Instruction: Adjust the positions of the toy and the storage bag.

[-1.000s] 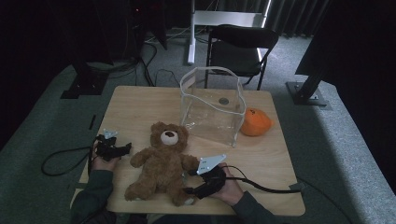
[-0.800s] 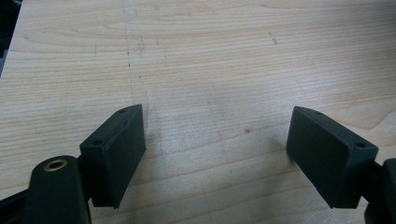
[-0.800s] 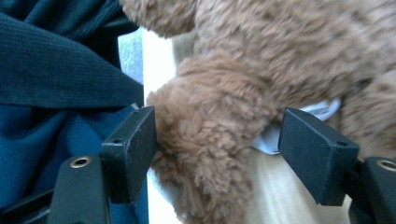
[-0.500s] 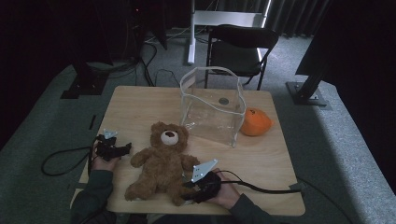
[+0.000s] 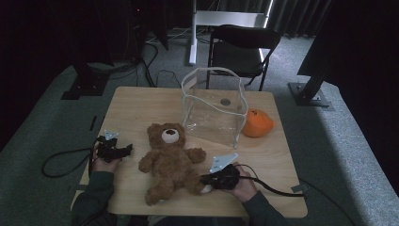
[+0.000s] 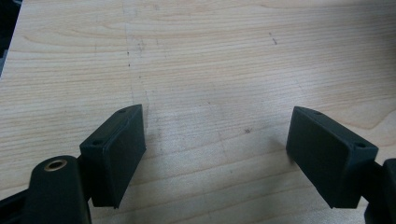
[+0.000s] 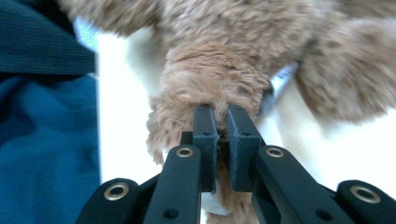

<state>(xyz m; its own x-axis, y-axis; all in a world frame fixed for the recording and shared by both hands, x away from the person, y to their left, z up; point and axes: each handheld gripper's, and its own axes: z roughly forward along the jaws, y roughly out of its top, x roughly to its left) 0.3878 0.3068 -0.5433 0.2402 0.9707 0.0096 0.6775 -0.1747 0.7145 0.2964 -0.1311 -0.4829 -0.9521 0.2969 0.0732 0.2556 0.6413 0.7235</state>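
My right gripper (image 7: 222, 122) has just been closing and is clenched on the teddy bear (image 5: 170, 157)'s near leg — prob only fur, so it could slip out on a lift. Bear lies face-up mid-table (image 5: 141, 108), near the clear bin (image 5: 214, 110). Right hand low, pointing left; left gripper (image 6: 217, 154) released, over bare wood.

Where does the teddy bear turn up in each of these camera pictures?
High view: the teddy bear lies on its back at the near middle of the wooden table, its foot at the right gripper.
Left gripper view: no bear; bare table wood between open jaws.
Right gripper view: its brown leg fills the upper middle, fur pinched between the jaws.
Shared landmark: the right gripper clamped on the bear's leg.
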